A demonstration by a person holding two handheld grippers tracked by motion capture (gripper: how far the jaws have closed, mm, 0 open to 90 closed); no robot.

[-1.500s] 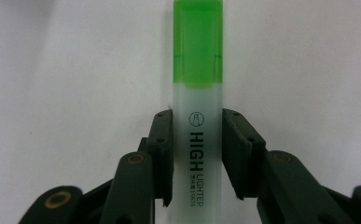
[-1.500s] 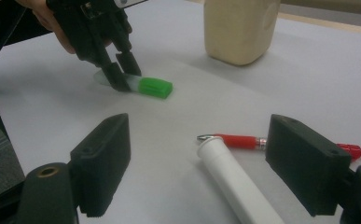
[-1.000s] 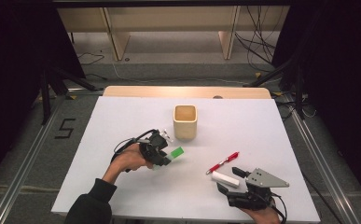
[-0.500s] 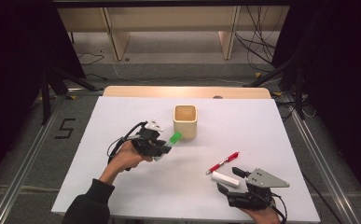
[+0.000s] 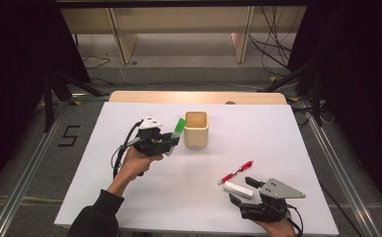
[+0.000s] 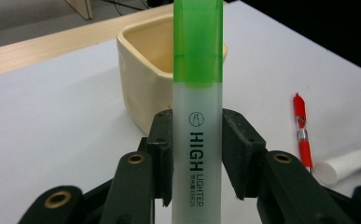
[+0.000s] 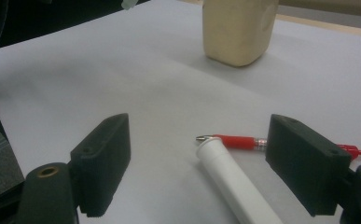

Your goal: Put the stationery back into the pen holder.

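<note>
While left gripper (image 6: 197, 154) clamps green highlighter (image 6: 197, 93) marked "HIGH LIGHTER", right gripper (image 7: 199, 163) gapes empty.

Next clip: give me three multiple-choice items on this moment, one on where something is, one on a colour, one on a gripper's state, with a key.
1. Where does the white tube lie?
A. inside the cup
B. on the table just ahead of the right gripper
C. on the floor

2. What colour is the cap of the highlighter?
A. green
B. blue
C. orange

3. How is the left gripper?
A. open over a pen
B. shut on nothing
C. shut on the highlighter

Key: 1 B, the tube lies between the open jaws of the right gripper; 2 A, the cap is green against the cream cup; 3 C, both pads press its barrel.
</note>
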